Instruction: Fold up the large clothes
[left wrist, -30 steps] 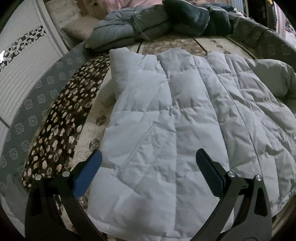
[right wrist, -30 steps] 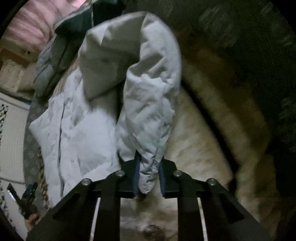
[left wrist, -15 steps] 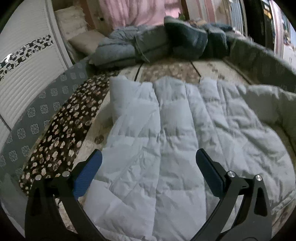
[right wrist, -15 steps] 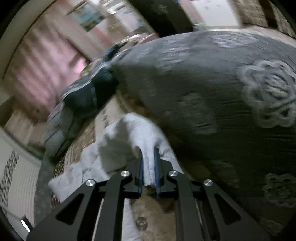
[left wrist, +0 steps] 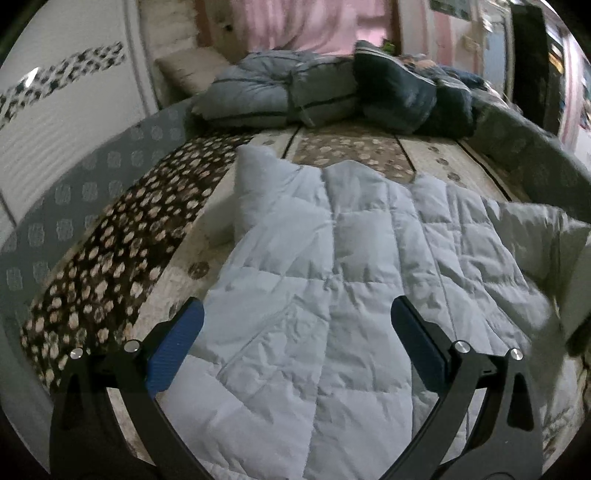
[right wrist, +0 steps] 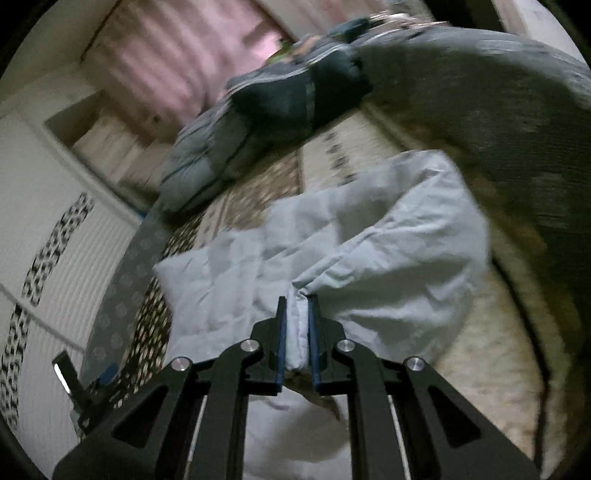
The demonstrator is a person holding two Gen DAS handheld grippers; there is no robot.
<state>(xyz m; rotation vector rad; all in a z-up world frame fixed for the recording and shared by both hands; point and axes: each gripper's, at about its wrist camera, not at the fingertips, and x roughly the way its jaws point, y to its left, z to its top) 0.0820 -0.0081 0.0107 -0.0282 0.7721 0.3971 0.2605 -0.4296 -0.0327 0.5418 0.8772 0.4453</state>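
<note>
A pale blue quilted down jacket (left wrist: pixel 332 288) lies spread on a patterned bed cover (left wrist: pixel 354 147). My left gripper (left wrist: pixel 295 332) hovers open above its near part, blue pads wide apart, nothing between them. In the right wrist view my right gripper (right wrist: pixel 297 332) is shut on a fold of the same jacket (right wrist: pixel 388 258), at the end of its sleeve, which it holds lifted over the right side of the garment. The left gripper's tip (right wrist: pixel 74 384) shows small at the lower left of that view.
A heap of grey and dark blue padded clothes (left wrist: pixel 332 96) lies at the far end of the bed. A grey flowered padded border (right wrist: pixel 498 96) runs along the right side, a similar one (left wrist: pixel 55 221) on the left. White wardrobe doors (left wrist: pixel 55 110) stand left, pink curtains (left wrist: pixel 303 22) behind.
My right gripper has swung the pinched sleeve up and across toward the jacket's body; its view turned from the bed's edge to the whole bed. My left gripper rose a little, staying open.
</note>
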